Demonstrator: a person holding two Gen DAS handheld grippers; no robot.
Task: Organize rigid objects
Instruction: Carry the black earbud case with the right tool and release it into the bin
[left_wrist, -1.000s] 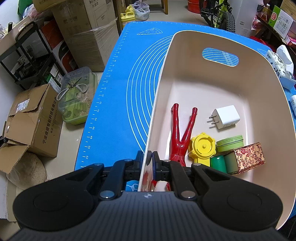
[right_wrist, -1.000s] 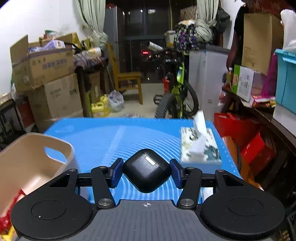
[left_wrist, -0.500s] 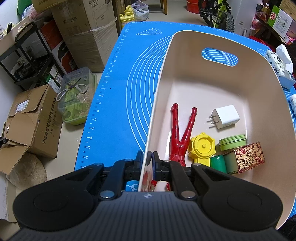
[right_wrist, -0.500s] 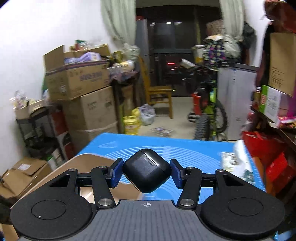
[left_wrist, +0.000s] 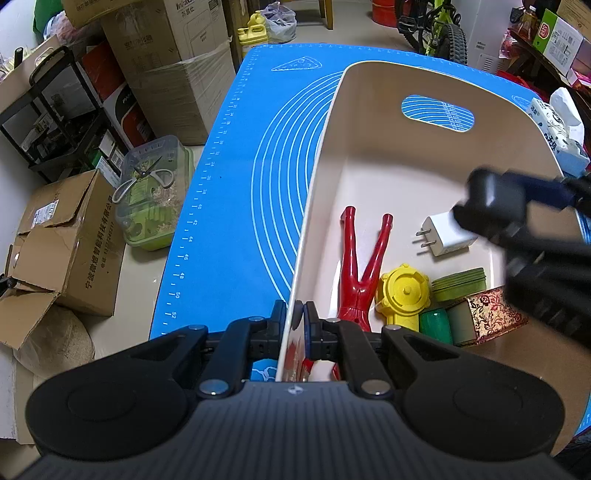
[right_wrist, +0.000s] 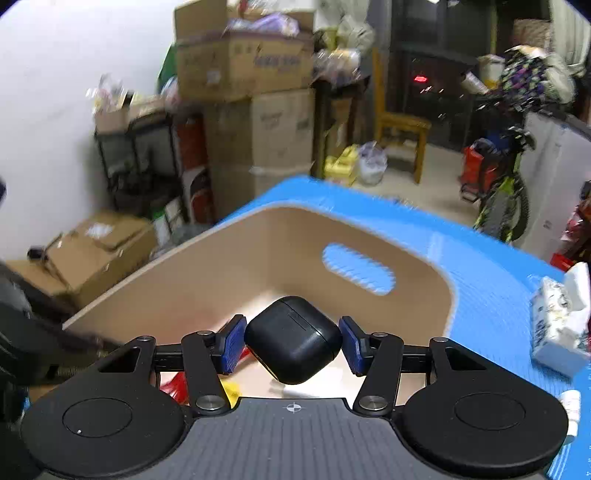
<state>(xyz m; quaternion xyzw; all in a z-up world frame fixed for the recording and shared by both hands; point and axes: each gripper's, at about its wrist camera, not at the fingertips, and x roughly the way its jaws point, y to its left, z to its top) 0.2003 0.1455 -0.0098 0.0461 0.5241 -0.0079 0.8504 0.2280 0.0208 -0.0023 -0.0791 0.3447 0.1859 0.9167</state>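
A beige bin (left_wrist: 369, 155) stands on the blue mat (left_wrist: 243, 192). My left gripper (left_wrist: 294, 317) is shut on the bin's near wall. Inside lie a red Y-shaped tool (left_wrist: 360, 266), a white charger plug (left_wrist: 441, 236), a yellow round part (left_wrist: 402, 291), a green lid (left_wrist: 458, 284), a green cylinder (left_wrist: 436, 326) and a patterned box (left_wrist: 487, 314). My right gripper (right_wrist: 292, 341) is shut on a black earbud case (right_wrist: 293, 338) and holds it over the bin (right_wrist: 229, 266). It shows blurred in the left wrist view (left_wrist: 495, 201), above the charger.
A tissue pack (right_wrist: 557, 317) lies on the mat right of the bin. Cardboard boxes (left_wrist: 66, 240) and a clear container with scissors (left_wrist: 151, 192) sit on the floor to the left. A bicycle (right_wrist: 498, 195) and a chair (right_wrist: 399, 125) stand beyond the table.
My right gripper has swung left and down with the earbud case, from over the mat to over the bin's inside. The left gripper and bin have stayed still.
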